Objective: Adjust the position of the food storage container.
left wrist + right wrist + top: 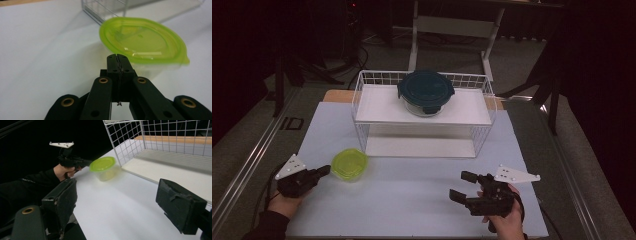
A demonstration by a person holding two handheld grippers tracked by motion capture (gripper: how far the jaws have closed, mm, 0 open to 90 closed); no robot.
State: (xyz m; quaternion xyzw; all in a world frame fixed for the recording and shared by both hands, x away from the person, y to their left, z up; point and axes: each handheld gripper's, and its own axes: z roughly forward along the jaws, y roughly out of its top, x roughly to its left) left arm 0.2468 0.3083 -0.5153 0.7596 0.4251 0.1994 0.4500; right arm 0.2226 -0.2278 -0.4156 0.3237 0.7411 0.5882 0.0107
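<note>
A small clear container with a lime-green lid (349, 164) stands on the white table, left of centre. My left gripper (327, 170) lies just to its left, jaws shut with nothing between them. In the left gripper view its closed tips (117, 57) point at the container's near side (142, 40), right below the lid's rim; whether they touch it I cannot tell. My right gripper (458, 184) rests at the front right with its jaws open and nothing in them. In the right gripper view its two fingers (62, 200) stand wide apart, and the container (103, 167) sits farther off.
A white wire rack (362, 107) with two white shelves stands mid-table. A round glass bowl with a dark teal lid (426, 92) sits on its upper shelf. White table surface (412, 200) stretches between the two grippers. A white frame stands beyond the table.
</note>
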